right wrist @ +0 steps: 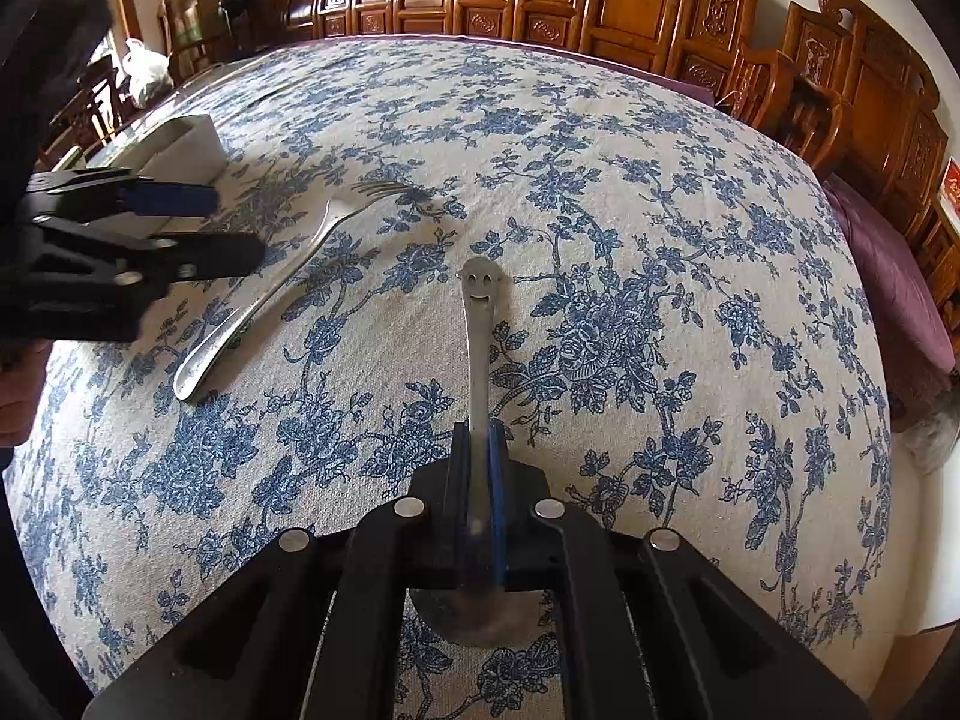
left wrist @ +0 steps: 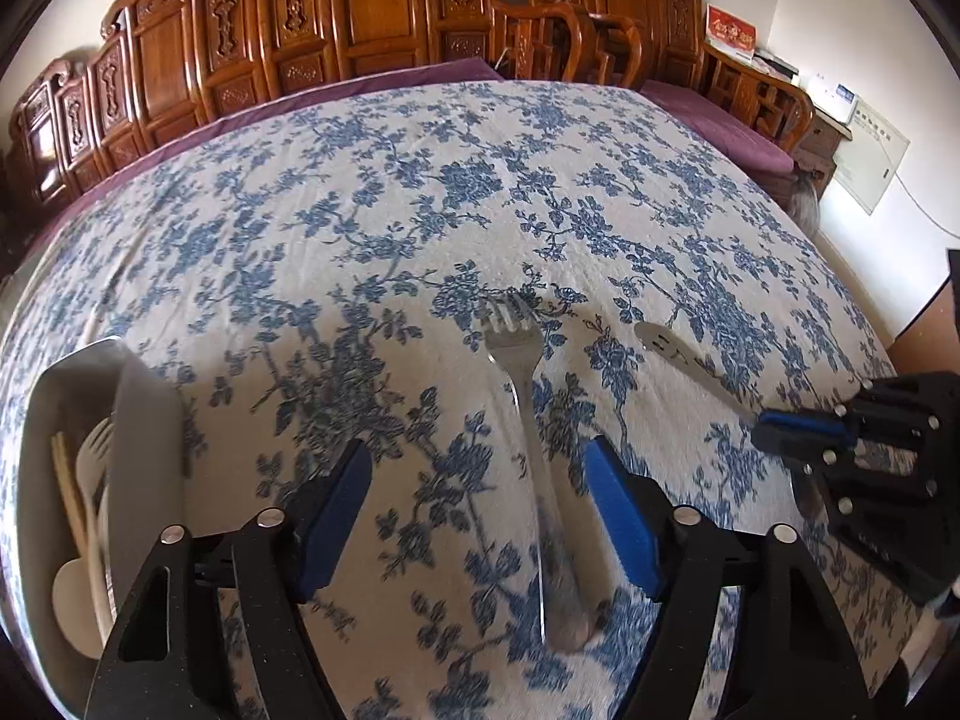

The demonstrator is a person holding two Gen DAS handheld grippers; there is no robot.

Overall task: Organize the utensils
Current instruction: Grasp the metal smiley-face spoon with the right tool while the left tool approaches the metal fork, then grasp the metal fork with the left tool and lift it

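A metal fork [left wrist: 531, 426] lies on the blue-flowered tablecloth, tines pointing away; it also shows in the right wrist view [right wrist: 270, 294]. My left gripper [left wrist: 480, 516] is open, its blue pads on either side of the fork's handle, just above it. My right gripper [right wrist: 478, 468] is shut on the handle of a metal spoon [right wrist: 478, 324] with a smiley-face cutout at the handle end; the bowl sits under the gripper. In the left wrist view the spoon [left wrist: 678, 354] and right gripper [left wrist: 804, 429] are at the right.
A white utensil box [left wrist: 144, 420] stands at the left, holding pale utensils [left wrist: 90, 510]; it also shows in the right wrist view [right wrist: 186, 147]. Carved wooden chairs [left wrist: 360, 18] and purple cushions [left wrist: 714, 120] ring the table's far side.
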